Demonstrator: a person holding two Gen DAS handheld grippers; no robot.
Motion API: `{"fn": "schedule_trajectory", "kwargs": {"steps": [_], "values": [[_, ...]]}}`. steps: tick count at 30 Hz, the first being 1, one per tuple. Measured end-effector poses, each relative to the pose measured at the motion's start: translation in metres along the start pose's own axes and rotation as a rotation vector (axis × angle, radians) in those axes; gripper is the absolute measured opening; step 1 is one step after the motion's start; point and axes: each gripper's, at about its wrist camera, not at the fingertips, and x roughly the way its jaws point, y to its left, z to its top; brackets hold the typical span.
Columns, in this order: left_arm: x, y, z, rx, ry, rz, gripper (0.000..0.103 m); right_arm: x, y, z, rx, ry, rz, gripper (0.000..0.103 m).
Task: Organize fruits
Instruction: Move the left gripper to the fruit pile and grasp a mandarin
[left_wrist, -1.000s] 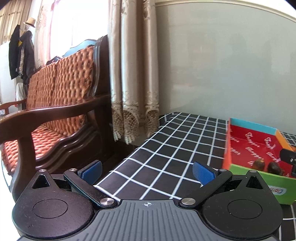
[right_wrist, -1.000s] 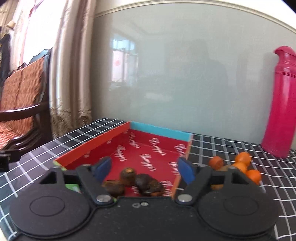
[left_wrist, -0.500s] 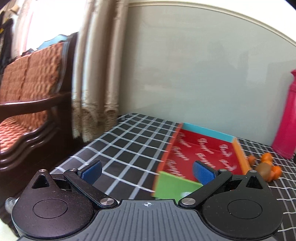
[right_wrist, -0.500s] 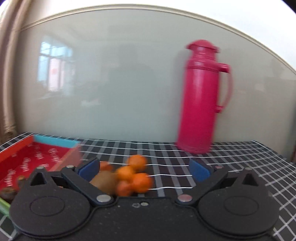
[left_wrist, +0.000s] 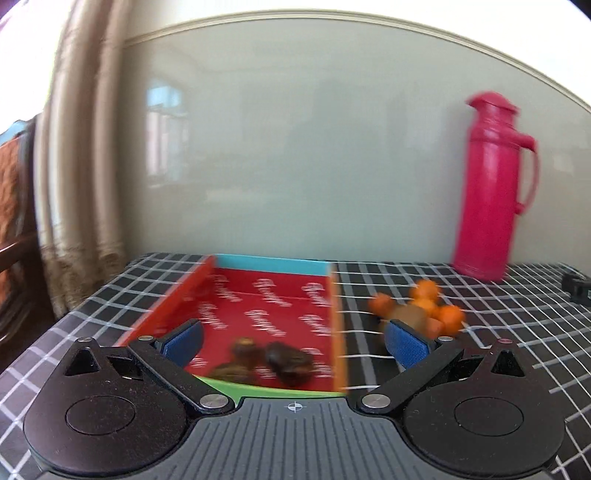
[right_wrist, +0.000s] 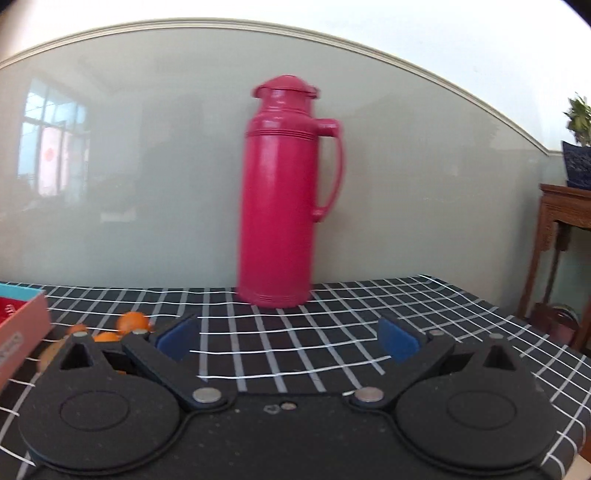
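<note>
**Both grippers spread wide above the checked table; fruit split between box and tablecloth**

Left gripper (left_wrist: 295, 341): the jaws stand wide apart with nothing between the blue pads (left_wrist: 183, 341). The gripper hangs over the near end of the red box (left_wrist: 273, 291), facing along its length.

Right gripper (right_wrist: 288, 341): the jaws stand wide apart and hold nothing. Only bare black-and-white checked tablecloth (right_wrist: 332, 306) shows between the fingers.

Near field, left wrist view: the box is an open shallow tray with a red printed floor, an orange left wall, an orange right wall, a green near edge and a blue far wall. A few dark brown fruits (left_wrist: 275, 360) lie together on the box floor at its near end, just beyond the green edge. Motion blur prevents an exact count.

Middle field: a cluster of oranges (left_wrist: 428, 302) lies on the tablecloth just right of the box, outside it. A brown fruit (left_wrist: 408, 314) sits among them, touching the oranges. In the right wrist view the same cluster appears at the lower left, partly hidden behind the left finger, with the corner of the box beside it.

Far field: a pink thermos (right_wrist: 286, 192) stands upright on the table against the pale glossy wall panel (right_wrist: 147, 166), handle to the right. A curtain (left_wrist: 85, 166) hangs at the left in the left wrist view. A wooden side table (right_wrist: 561, 236) carrying a blue pot stands at the far right in the right wrist view.
</note>
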Motion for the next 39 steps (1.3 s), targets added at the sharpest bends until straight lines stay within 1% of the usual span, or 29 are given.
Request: {"fn": "schedule_trajectory", "kwargs": {"steps": [1, 2, 5, 7, 8, 11, 12, 17, 19, 20, 21, 22, 23, 25, 27, 31, 33, 36, 39], "values": [[0.0, -0.008, 0.0, 0.012, -0.009, -0.019, 0.103, 0.001, -0.006, 0.0, 0.0, 0.002, -0.013, 0.103], [0.0, -0.018, 0.0, 0.023, -0.023, -0.057, 0.103, 0.002, -0.01, 0.0, 0.004, 0.002, -0.022, 0.103], [0.001, -0.043, 0.001, 0.033, -0.046, -0.103, 0.103, 0.005, -0.028, -0.001, 0.042, 0.01, -0.038, 0.103], [0.008, -0.056, 0.003, 0.014, -0.007, -0.157, 0.103, 0.01, -0.04, 0.0, 0.07, 0.017, -0.054, 0.103], [0.014, -0.064, 0.004, 0.005, 0.017, -0.159, 0.103, 0.013, -0.044, 0.0, 0.083, 0.019, -0.064, 0.103], [0.029, -0.082, 0.006, 0.026, 0.06, -0.153, 0.103, 0.016, -0.058, 0.0, 0.116, 0.017, -0.094, 0.103], [0.032, -0.087, 0.005, 0.03, 0.07, -0.164, 0.103, 0.018, -0.062, 0.001, 0.12, 0.014, -0.109, 0.103], [0.041, -0.115, 0.006, 0.044, 0.06, -0.2, 0.103, 0.027, -0.082, 0.003, 0.165, -0.001, -0.172, 0.103], [0.049, -0.125, 0.007, 0.038, 0.076, -0.222, 0.103, 0.031, -0.088, 0.003, 0.185, 0.001, -0.191, 0.103], [0.051, -0.13, 0.008, 0.04, 0.088, -0.232, 0.097, 0.033, -0.091, 0.003, 0.194, 0.002, -0.193, 0.103], [0.055, -0.135, 0.007, 0.045, 0.103, -0.244, 0.084, 0.034, -0.092, 0.002, 0.197, 0.003, -0.195, 0.103], [0.058, -0.14, 0.007, 0.048, 0.119, -0.254, 0.081, 0.035, -0.093, 0.002, 0.193, 0.003, -0.196, 0.103], [0.062, -0.144, 0.005, 0.05, 0.133, -0.265, 0.081, 0.036, -0.094, 0.001, 0.186, 0.001, -0.198, 0.103], [0.068, -0.151, 0.005, 0.058, 0.142, -0.258, 0.081, 0.038, -0.094, 0.002, 0.172, -0.002, -0.2, 0.103], [0.075, -0.155, 0.005, 0.051, 0.158, -0.275, 0.081, 0.041, -0.095, 0.001, 0.168, 0.0, -0.201, 0.103], [0.088, -0.162, 0.006, 0.042, 0.183, -0.278, 0.08, 0.045, -0.096, 0.002, 0.156, -0.005, -0.211, 0.103], [0.095, -0.166, 0.005, 0.041, 0.209, -0.294, 0.08, 0.047, -0.099, 0.002, 0.159, -0.005, -0.214, 0.103], [0.105, -0.175, 0.001, 0.07, 0.237, -0.281, 0.08, 0.049, -0.102, 0.002, 0.171, -0.001, -0.216, 0.103], [0.117, -0.173, 0.001, 0.063, 0.258, -0.258, 0.08, 0.051, -0.105, 0.002, 0.185, -0.001, -0.208, 0.103]]}}
